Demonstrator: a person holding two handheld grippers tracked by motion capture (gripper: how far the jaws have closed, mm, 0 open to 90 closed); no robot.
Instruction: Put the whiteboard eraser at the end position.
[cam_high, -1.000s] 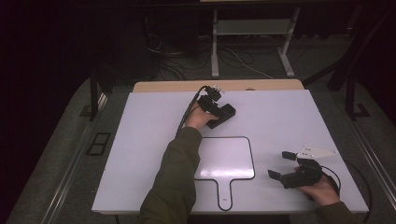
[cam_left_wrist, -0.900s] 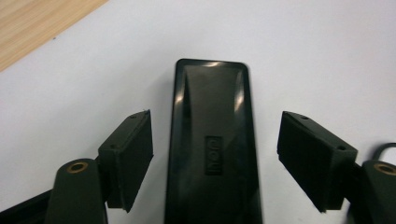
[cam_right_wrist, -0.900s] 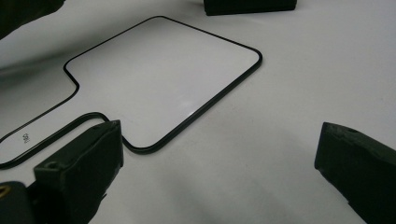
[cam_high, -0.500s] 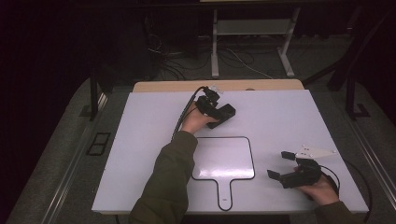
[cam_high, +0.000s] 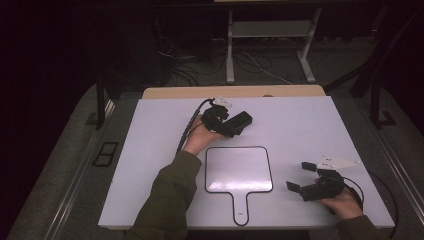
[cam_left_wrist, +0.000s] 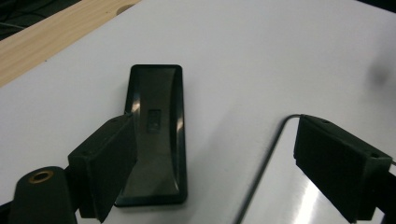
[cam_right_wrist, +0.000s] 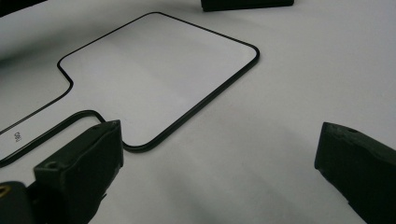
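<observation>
High view: the left gripper (cam_high: 231, 121) hovers at the table's (cam_high: 310, 130) far middle, beside a black block (cam_high: 241, 120). Left gripper view: its jaws have just been opening and stand apart; the block (cam_left_wrist: 156, 135) lies flat on the table, partly behind the left jaw, not gripped. The right gripper (cam_high: 302, 178) rests near the front right edge, jaws wide and empty, beside the paddle board (cam_high: 239, 170).

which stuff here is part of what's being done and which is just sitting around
In the job:
- black eraser, lying on the table beside the left claw, whose jaws have just been opening with nothing clamped between them
- white paddle board, right next to it

Just lying about:
- right claw, open, resting apart
- table itself
- cables on the floor beyond
</observation>
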